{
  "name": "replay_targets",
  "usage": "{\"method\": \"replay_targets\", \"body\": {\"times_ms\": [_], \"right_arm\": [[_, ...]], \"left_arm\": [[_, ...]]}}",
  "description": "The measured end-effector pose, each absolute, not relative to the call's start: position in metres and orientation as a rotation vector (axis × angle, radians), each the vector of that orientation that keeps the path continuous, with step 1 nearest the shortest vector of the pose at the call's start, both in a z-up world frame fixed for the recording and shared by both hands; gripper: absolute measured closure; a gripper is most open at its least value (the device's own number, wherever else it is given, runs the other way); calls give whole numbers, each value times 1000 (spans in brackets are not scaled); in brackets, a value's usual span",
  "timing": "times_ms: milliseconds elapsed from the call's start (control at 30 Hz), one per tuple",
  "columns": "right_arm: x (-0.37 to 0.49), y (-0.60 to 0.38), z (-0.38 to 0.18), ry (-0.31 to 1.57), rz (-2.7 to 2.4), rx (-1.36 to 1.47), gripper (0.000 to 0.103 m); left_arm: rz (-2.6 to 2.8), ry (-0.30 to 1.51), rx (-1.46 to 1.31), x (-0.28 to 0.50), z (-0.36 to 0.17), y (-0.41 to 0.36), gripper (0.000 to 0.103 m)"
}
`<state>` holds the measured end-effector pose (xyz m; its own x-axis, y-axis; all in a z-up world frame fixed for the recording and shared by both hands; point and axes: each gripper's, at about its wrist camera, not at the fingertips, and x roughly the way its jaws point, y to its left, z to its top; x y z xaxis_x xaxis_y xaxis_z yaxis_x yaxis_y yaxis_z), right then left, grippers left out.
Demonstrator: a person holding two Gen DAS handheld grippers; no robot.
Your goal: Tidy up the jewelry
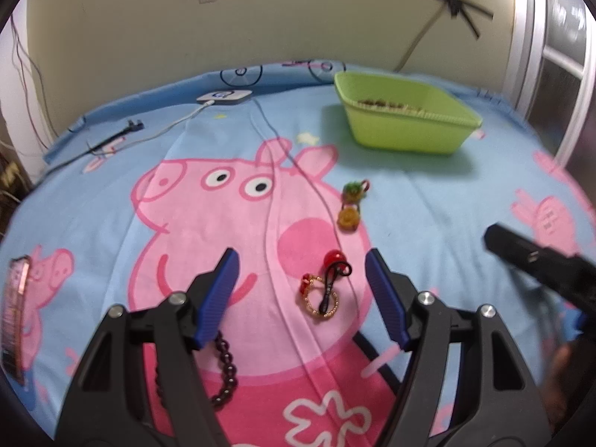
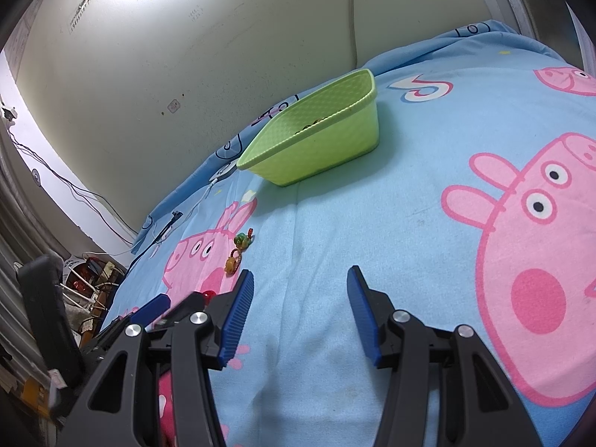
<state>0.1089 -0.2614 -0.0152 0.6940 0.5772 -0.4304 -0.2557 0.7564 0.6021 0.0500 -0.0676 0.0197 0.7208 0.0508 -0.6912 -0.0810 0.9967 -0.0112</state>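
Observation:
My left gripper (image 1: 301, 260) is open and empty above the bed sheet. Just ahead between its fingers lie a gold bead bracelet (image 1: 321, 298) with a red charm and a red-bead hair tie (image 1: 337, 262). Farther on lie a yellow and green charm hair tie (image 1: 352, 205), which also shows in the right wrist view (image 2: 238, 247). A dark bead bracelet (image 1: 225, 368) lies under the left finger. The green basket (image 1: 406, 126) (image 2: 320, 141) holds some jewelry. My right gripper (image 2: 300, 279) is open and empty over bare sheet.
The Peppa Pig sheet (image 2: 372, 223) covers the bed. A white charger box (image 1: 223, 95) with cable and a black plug (image 1: 126, 128) lie at the far left. A pink comb (image 1: 15, 309) lies at the left edge. The wall is behind the basket.

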Motion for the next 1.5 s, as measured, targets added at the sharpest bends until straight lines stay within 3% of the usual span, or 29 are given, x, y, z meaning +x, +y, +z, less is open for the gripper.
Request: {"method": "replay_targets", "body": {"times_ms": [367, 1000, 1067, 1200, 1300, 1400, 1467, 1500], "right_arm": [[102, -240, -6, 658, 571, 426, 70], [87, -142, 18, 709, 878, 39, 73], [86, -132, 22, 704, 914, 6, 78], [85, -109, 23, 705, 963, -61, 90], [88, -92, 20, 728, 985, -91, 94], [91, -74, 15, 754, 989, -139, 97], [90, -63, 12, 746, 972, -199, 103], [88, -59, 11, 743, 972, -227, 103]], "left_arm": [[106, 721, -97, -5, 44, 33, 36], [-45, 841, -161, -27, 18, 25, 36], [-31, 837, -175, -28, 19, 33, 47], [-33, 853, -197, -25, 20, 39, 55], [-51, 877, -171, -22, 17, 32, 59], [-33, 900, -134, -18, 11, 27, 72], [-6, 898, -102, -18, 9, 28, 92], [-11, 898, -105, -19, 9, 29, 96]]}}
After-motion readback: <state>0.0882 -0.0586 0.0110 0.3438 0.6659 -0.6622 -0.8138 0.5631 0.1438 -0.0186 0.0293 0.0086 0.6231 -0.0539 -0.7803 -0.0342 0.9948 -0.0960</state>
